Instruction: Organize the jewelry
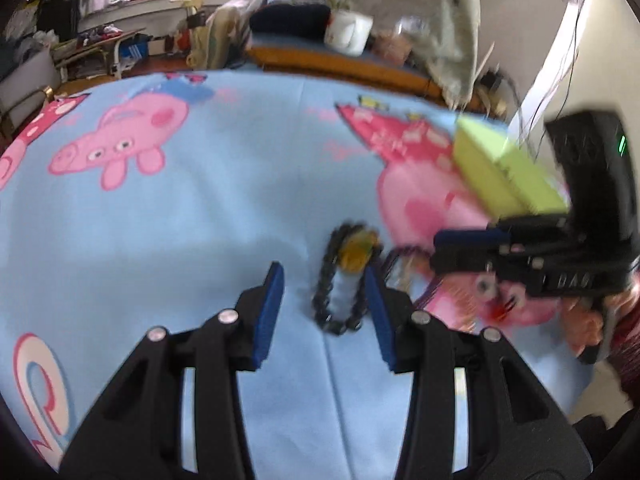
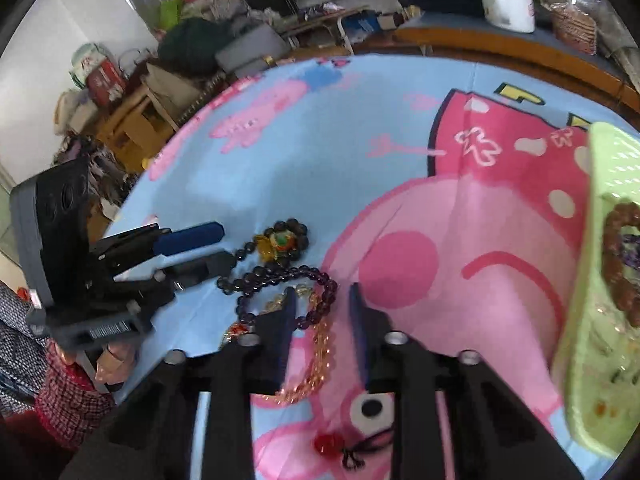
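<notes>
left gripper (image 1: 324,304) low over the blue cartoon cloth (image 1: 180,220), jaws spread, holding nothing. the black bead bracelet (image 1: 340,280) with its amber charm lies between the fingers, flat on the cloth. frame is blurred, contact with the pads not certain.

right of it, a purple bead strand (image 2: 280,280) and an orange-gold bead strand (image 2: 320,352) lie tangled together. right gripper (image 2: 320,308) sits over them, jaws parted, the gold strand running between the fingers; nothing clamped yet as far as i can tell. a small red bead on black cord (image 2: 328,444) sits nearer the camera.

far right, green basket (image 2: 592,320), a brown bead bracelet (image 2: 616,264) already inside.

judgement: strands are light, limp, slick round beads; likely to roll or slip from the pads and drag neighbours along. pinch across the strand, several beads at once, away from the tangle.
</notes>
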Demonstrator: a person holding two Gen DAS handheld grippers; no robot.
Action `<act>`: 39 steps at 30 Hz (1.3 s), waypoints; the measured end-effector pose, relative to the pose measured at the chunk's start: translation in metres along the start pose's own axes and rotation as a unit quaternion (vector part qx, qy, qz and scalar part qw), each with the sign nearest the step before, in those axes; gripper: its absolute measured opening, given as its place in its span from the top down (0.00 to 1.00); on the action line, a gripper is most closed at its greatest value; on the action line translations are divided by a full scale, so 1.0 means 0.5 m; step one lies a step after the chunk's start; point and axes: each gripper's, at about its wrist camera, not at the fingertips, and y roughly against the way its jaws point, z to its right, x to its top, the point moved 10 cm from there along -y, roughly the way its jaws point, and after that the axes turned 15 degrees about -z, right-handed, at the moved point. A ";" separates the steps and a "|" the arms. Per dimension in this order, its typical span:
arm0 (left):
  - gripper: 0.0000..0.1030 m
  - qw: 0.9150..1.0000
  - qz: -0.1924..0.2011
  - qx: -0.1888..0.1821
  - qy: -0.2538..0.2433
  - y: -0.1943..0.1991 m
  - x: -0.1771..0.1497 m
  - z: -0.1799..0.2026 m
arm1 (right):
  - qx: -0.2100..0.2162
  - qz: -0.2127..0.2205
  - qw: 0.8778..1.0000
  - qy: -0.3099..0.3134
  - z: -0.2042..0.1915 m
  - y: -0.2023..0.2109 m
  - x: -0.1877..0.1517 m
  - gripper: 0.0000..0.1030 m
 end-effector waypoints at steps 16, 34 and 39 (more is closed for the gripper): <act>0.79 0.997 0.075 0.003 0.020 0.119 -0.031 -0.054 | -0.024 0.038 0.996 0.077 -0.081 0.037 0.028 0.97; 0.64 0.997 0.065 -0.028 0.023 0.095 -0.039 -0.026 | 0.127 0.029 0.991 -0.032 -0.050 0.073 0.075 1.00; 0.64 0.999 0.042 -0.007 -0.030 0.061 -0.013 0.029 | 0.127 0.033 0.991 -0.038 -0.042 0.077 0.060 1.00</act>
